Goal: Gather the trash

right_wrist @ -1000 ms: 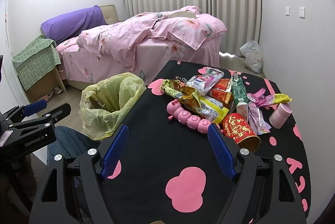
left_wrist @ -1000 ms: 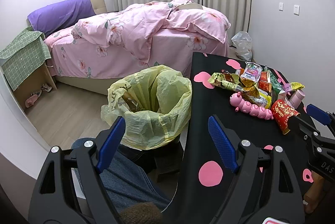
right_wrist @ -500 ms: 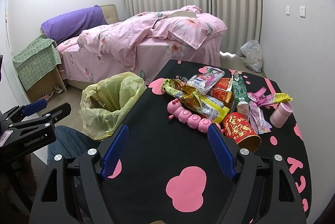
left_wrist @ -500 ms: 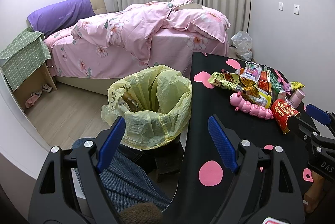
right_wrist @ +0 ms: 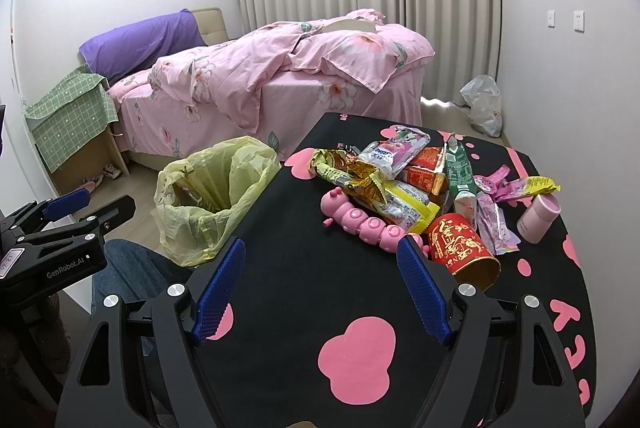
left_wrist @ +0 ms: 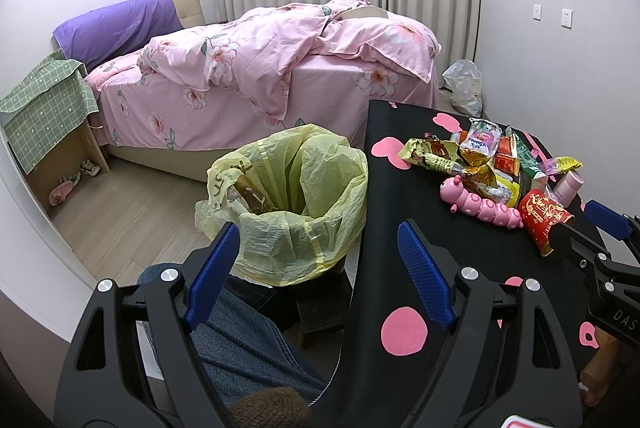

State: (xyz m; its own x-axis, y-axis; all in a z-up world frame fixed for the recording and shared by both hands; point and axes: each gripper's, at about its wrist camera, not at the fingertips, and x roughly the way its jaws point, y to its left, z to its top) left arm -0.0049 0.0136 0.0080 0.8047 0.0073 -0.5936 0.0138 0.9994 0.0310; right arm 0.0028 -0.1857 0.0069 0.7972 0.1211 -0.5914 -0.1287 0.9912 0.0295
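Bedroom table (right_wrist: 280, 268): left gripper (left_wrist: 320, 268), right gripper (right_wrist: 320, 276) jaws wide, empty.

The bin liner (left_wrist: 296, 199) was thin, crinkly yellow plastic. The wrappers (right_wrist: 384, 187) looked like glossy foil, and the pink caterpillar toy (right_wrist: 366, 224) was smooth shiny plastic. The surface (right_wrist: 304, 268) had a matt black cloth cover. The fingers (right_wrist: 218, 286) had rough blue textured pads. The bed (left_wrist: 260, 67) was soft wrinkled cotton-ish fabric.

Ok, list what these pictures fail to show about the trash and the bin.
- Bin: body hidden by yellow liner, both views.
- Liner's contents: folds hide all but a brown scrap.
- Wrapper pile: lower pieces covered by upper ones.
- Wrapper print: too small to read.
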